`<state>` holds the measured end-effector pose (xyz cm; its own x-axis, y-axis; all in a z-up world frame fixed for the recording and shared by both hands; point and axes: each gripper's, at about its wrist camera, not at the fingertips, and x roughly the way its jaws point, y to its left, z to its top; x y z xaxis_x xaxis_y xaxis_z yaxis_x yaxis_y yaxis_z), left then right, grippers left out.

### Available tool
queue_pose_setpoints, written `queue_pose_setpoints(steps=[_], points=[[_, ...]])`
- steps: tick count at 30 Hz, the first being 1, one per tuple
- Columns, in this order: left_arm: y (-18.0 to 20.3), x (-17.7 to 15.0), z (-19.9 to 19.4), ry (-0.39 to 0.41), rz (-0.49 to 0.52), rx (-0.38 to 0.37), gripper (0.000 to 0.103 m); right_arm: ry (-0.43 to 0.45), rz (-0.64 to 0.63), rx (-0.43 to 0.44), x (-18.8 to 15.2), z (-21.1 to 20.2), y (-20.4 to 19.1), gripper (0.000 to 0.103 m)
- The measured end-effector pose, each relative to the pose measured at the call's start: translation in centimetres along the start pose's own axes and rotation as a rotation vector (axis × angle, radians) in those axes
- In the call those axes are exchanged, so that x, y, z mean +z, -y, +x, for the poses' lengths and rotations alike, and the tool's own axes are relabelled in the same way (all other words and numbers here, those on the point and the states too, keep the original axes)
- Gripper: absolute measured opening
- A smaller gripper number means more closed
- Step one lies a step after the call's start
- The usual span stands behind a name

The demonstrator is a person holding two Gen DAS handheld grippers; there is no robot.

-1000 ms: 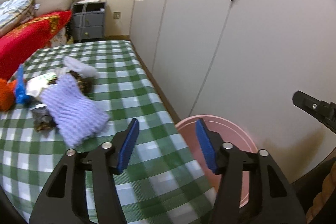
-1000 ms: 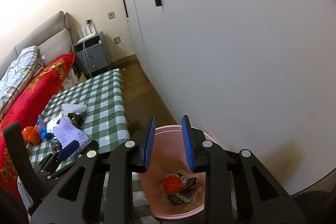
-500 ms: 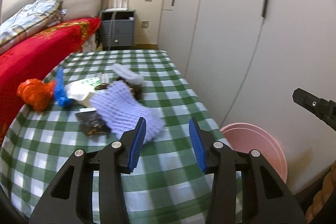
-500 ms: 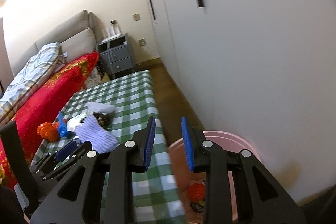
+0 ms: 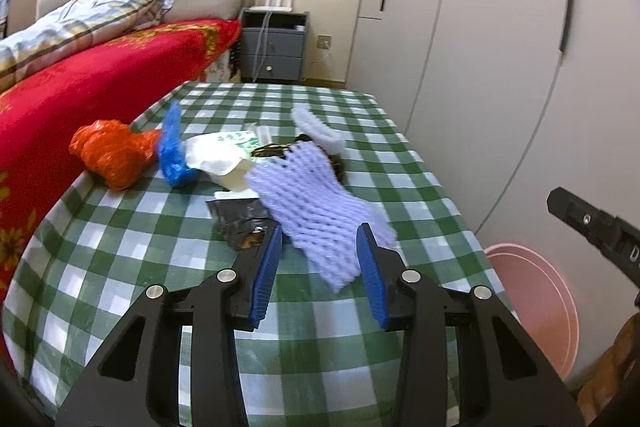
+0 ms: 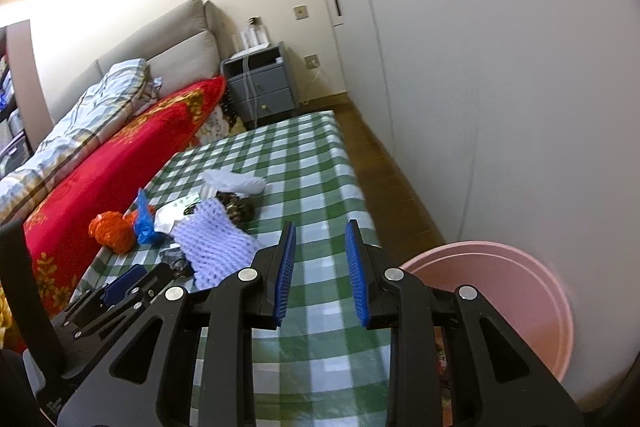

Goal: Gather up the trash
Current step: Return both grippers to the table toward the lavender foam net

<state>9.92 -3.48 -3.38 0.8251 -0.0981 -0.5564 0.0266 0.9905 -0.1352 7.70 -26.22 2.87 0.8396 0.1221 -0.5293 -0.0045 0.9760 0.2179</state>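
Note:
Trash lies on the green checked table (image 5: 120,259): a lilac foam net (image 5: 320,203), a dark wrapper (image 5: 240,217), a white paper packet (image 5: 218,155), a blue plastic scrap (image 5: 172,151), an orange bag (image 5: 112,155) and a white foam net (image 5: 318,125). My left gripper (image 5: 318,269) is open and empty, just short of the lilac net. My right gripper (image 6: 320,269) is open and empty above the table's right edge, next to the pink bin (image 6: 508,291). The lilac net (image 6: 216,247) and orange bag (image 6: 112,231) also show in the right wrist view.
A bed with a red blanket (image 5: 80,83) borders the table on the left. A grey nightstand (image 5: 274,49) stands at the far wall. White wardrobe doors (image 5: 500,47) run along the right, with a strip of wooden floor (image 6: 384,163). The pink bin (image 5: 536,295) stands by them.
Both grippers swung left, away from the pink bin and toward the trash pile. The left gripper moved up to the lilac net. The bin's contents have dropped out of the right view.

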Motion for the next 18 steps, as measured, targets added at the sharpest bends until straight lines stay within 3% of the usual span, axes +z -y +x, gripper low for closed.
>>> queue_pose_setpoints(steps=[18], points=[[-4.0,0.7,0.9,0.008,-0.092,0.124,0.039,-0.074,-0.05,0.126,-0.7,5.4,-4.2,0.027]])
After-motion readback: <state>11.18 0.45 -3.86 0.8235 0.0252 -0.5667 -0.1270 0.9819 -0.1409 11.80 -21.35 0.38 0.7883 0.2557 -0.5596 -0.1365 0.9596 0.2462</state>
